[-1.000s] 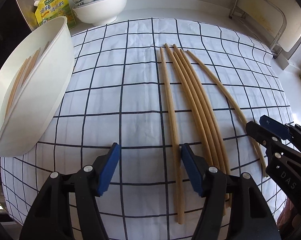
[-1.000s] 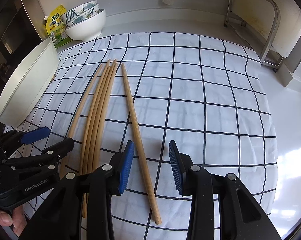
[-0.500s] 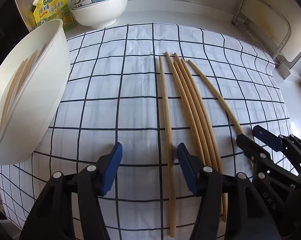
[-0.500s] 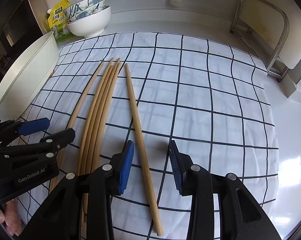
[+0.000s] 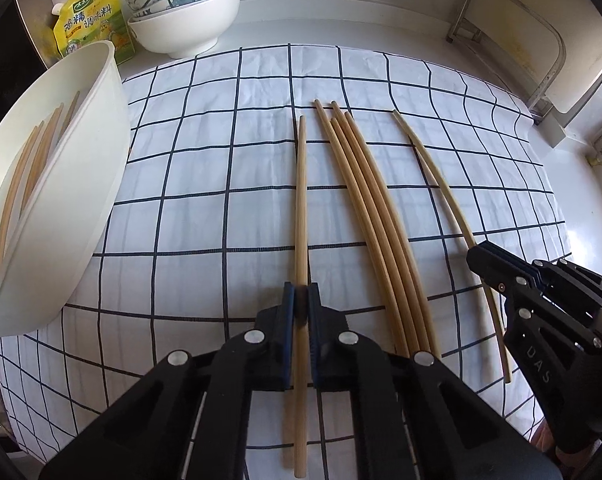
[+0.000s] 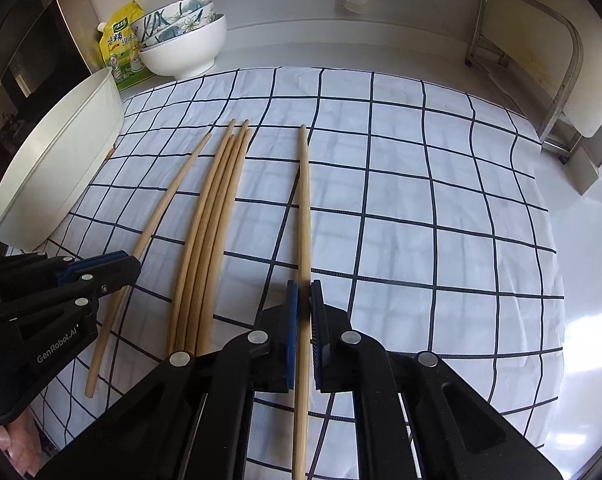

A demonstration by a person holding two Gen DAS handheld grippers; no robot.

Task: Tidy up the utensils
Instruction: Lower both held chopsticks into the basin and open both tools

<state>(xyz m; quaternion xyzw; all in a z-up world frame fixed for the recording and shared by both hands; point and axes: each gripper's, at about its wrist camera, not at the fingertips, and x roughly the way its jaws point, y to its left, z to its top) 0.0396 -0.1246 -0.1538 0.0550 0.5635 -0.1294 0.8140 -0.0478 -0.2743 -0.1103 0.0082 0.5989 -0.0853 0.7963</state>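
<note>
Several wooden chopsticks lie on a checked cloth (image 5: 205, 208). My left gripper (image 5: 301, 304) is shut on the leftmost chopstick (image 5: 301, 200), which also shows in the right wrist view (image 6: 169, 200). My right gripper (image 6: 305, 300) is shut on the rightmost chopstick (image 6: 305, 208), which shows in the left wrist view (image 5: 441, 184). A bundle of several chopsticks (image 5: 373, 208) lies between them. A white tub (image 5: 73, 200) at the left holds several more chopsticks (image 5: 29, 168).
Stacked bowls (image 5: 185, 20) and a yellow pouch (image 5: 93, 16) stand at the back left. A metal rack (image 5: 533, 60) stands at the back right. The cloth's right part (image 6: 441, 220) is bare.
Both grippers were open over the cloth. Each has moved forward and closed on a chopstick, the left on the leftmost, the right on the rightmost.
</note>
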